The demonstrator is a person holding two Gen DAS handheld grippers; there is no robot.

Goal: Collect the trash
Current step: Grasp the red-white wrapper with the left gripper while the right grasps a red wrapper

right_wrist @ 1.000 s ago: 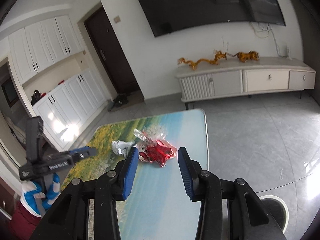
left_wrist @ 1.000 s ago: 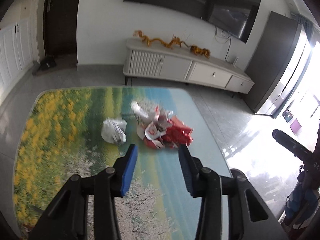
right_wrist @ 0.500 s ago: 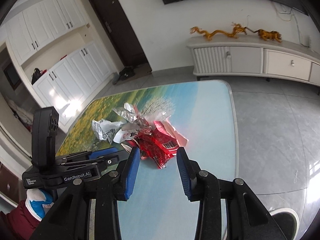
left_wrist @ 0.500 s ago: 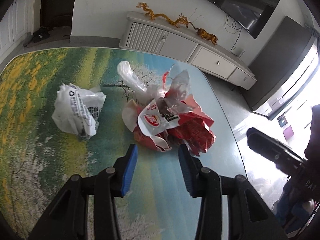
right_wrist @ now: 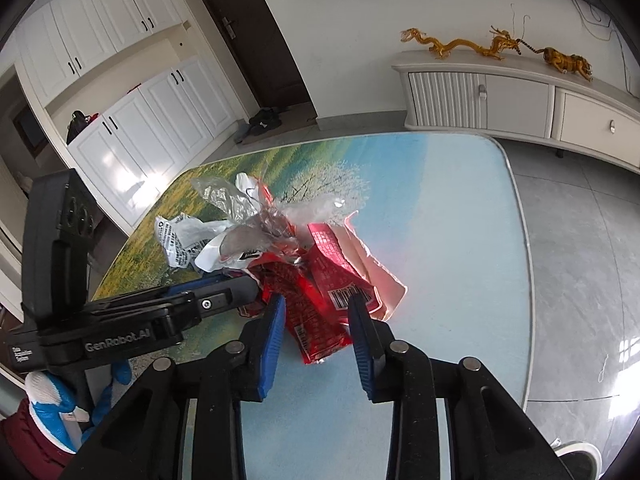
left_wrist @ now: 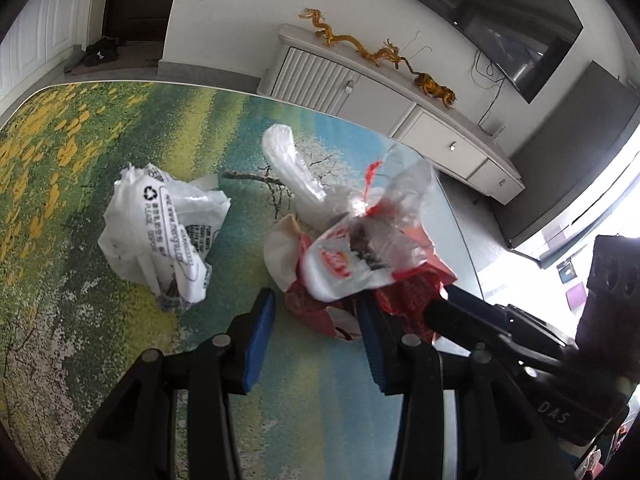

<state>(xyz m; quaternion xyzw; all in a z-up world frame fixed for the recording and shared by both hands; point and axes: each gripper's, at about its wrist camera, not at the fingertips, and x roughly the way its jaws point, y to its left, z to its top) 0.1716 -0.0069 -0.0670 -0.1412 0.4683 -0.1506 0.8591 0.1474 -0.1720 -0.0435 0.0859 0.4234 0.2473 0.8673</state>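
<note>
red wrappers [right_wrist: 320, 300], white printed bag [left_wrist: 160, 232].

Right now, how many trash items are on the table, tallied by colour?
White crumpled bag: 1
Red wrappers: at least 2, overlapping
Clear plastic bags: at least 2, tangled
White-and-red wrapper: 1
Total: about 6; pile hides exact count.

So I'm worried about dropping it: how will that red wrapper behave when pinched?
The red wrapper looks thin and creased, so probably floppy and very light. Its glossy film may slip. It overlaps the clear plastic, which might drag along.
</note>
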